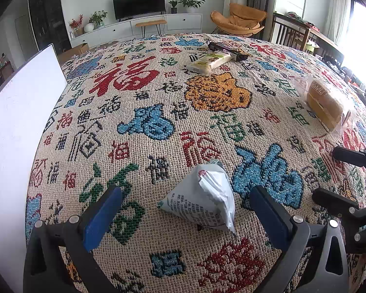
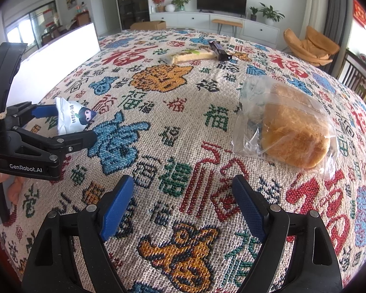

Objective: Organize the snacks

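A small white snack packet with a cartoon face lies on the patterned cloth between the blue pads of my left gripper. The jaws stand open and neither pad touches the packet. In the right wrist view the same packet shows between the fingers of the left gripper. My right gripper is open over bare cloth, with nothing between its pads. A bread loaf in a clear bag lies just ahead of it to the right, also seen as the bagged loaf.
A pale yellow wafer pack and a dark bar lie together at the far side of the cloth-covered table. A white container wall stands along the left edge. The right gripper shows at the right edge.
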{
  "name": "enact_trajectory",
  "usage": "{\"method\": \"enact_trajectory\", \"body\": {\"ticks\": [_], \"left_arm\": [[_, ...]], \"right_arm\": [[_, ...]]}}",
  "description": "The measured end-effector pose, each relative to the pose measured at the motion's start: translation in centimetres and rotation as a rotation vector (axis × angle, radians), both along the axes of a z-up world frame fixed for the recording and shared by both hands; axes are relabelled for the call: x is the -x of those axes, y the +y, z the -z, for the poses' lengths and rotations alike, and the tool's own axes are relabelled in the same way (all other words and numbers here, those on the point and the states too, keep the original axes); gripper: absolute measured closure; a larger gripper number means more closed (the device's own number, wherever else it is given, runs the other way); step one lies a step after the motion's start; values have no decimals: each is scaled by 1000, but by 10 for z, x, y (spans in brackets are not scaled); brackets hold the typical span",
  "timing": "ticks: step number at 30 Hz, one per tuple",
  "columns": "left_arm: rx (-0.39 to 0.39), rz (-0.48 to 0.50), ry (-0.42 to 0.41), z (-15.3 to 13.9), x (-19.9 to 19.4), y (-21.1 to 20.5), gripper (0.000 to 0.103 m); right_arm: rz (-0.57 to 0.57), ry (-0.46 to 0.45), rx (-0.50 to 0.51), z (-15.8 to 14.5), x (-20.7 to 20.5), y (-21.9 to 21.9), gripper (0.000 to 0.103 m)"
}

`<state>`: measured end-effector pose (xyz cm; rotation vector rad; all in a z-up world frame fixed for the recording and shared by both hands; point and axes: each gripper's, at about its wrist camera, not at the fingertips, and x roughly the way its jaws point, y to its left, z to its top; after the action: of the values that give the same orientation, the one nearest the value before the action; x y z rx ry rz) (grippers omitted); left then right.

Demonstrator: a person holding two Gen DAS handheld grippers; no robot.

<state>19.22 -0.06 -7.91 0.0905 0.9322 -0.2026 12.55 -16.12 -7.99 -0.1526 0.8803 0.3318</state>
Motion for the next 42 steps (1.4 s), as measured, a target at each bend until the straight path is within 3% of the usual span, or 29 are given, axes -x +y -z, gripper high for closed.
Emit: {"method": "enact_trajectory", "body": {"ticks": [35,37,39,42], "left_arm": [[1,0,-1,0,0,0,0],[2,0,-1,0,0,0,0],[2,0,-1,0,0,0,0],[3,0,-2,0,0,0,0]], "right_arm": [[5,-8,7,-1,1,0,18],[23,-75,-5,-10,11,-4,18],[47,-220,-112,-32,32,-22,18],[206,-368,-139,-66,39,-52,18]]}}
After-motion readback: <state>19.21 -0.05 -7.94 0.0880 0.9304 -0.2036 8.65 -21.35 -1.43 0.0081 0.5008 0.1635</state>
